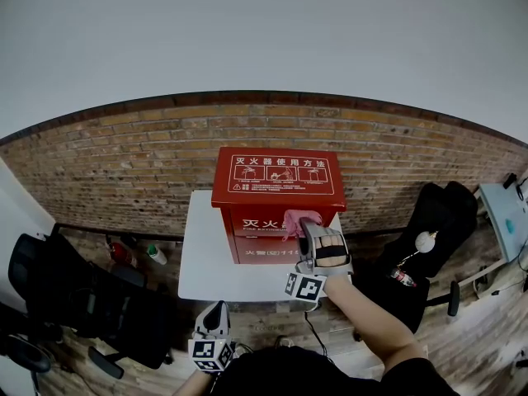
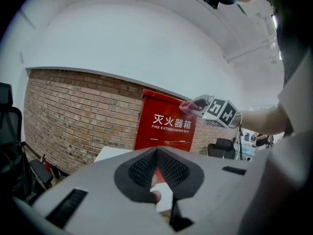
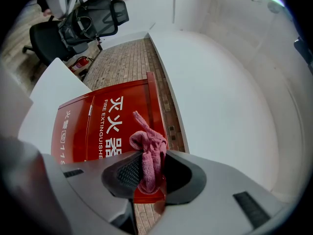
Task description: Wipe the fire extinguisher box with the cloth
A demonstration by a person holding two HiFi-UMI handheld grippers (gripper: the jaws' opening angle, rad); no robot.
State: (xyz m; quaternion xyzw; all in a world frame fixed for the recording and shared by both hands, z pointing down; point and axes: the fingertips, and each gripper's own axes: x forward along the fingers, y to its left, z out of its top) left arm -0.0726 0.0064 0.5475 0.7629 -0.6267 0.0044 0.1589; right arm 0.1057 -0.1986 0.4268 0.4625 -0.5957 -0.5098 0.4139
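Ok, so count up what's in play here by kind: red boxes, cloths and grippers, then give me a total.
fire extinguisher box: 1
cloth: 1
grippers: 2 (left gripper, right gripper)
Total: 4

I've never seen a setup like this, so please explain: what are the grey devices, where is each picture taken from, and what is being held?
No robot: a person holds tongs, one pair per hand. One picture comes from a head camera looking down; the other two from cameras riding on the tongs. A red fire extinguisher box stands on a white table by a brick wall. The right tongs grip a pink cloth at the box's front. The left tongs are shut, empty, held low.
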